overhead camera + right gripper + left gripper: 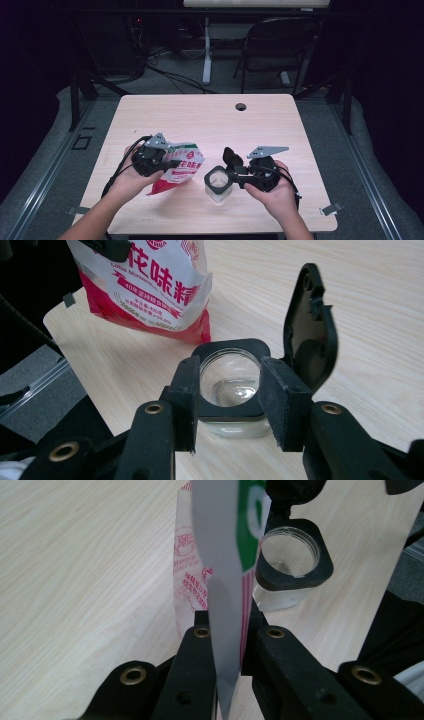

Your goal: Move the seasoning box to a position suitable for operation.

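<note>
Wooden table (200,115) | left tongs (172,162) pinch seasoning bag (182,170) | right tongs (227,172) clamp open jar (218,182)

You have a light wooden table (200,120) in front of you, pale grain running across it, with rounded corners and a small round cable hole (241,106) near its far edge. Most of the top is bare. Toward your side, right of the middle, a clear jar (218,186) with a black square collar stands upright on the wood, its black flip lid (231,157) hinged open and tilted up. Just to the left of the jar, the red bottom edge of a red and white seasoning bag (181,169) comes down to the tabletop; whether it rests there you cannot tell.
</note>
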Available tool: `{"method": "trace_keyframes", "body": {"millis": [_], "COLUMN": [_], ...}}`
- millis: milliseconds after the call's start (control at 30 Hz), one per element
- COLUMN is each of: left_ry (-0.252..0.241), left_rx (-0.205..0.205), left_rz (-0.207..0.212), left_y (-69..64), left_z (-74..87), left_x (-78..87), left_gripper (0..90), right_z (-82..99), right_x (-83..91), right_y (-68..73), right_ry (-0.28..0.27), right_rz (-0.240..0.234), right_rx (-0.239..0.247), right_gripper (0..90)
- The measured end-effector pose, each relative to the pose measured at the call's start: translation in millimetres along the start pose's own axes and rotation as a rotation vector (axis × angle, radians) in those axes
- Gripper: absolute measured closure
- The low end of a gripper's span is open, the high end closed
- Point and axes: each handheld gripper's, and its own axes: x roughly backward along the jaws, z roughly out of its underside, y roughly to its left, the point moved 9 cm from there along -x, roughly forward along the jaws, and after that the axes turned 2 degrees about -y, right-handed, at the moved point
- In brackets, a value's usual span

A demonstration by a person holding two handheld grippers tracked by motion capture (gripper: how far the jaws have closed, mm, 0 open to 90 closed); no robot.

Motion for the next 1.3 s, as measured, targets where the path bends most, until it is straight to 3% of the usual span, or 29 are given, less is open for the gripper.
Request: {"method": "trace_keyframes", "body": {"millis": [233, 500, 667, 967, 1300], "left_ry": [-0.036, -0.065, -0.064, -0.067, -0.084], "left_rx": [-0.006, 0.025, 0.023, 0.041, 0.065], "left_rz": [-0.001, 0.046, 0.062, 0.055, 0.076], "left_y": [-8.5, -17.6, -25.0, -31.3, -33.8], "left_z": [6.3, 17.5, 24.5, 36.3, 41.7], "left_x": [-0.2, -3.8, -8.1, -10.9, -12.1], "left_gripper": [90.0, 90.0, 90.0, 90.0, 90.0], "right_z": [-5.9, -12.7, -12.7, -18.4, -8.0], "right_x": [-12.6, -40.3, -52.6, -54.5, -71.8], "right_y": [13.1, 31.0, 39.5, 57.8, 66.8], "right_ry": [0.025, 0.052, 0.054, 0.038, 0.116], "right_rz": [-0.027, -0.071, -0.079, -0.123, -0.165], "right_rx": [0.036, 0.069, 0.093, 0.148, 0.173], "right_gripper": [61.0, 61.8, 61.8, 69.1, 75.0]}}
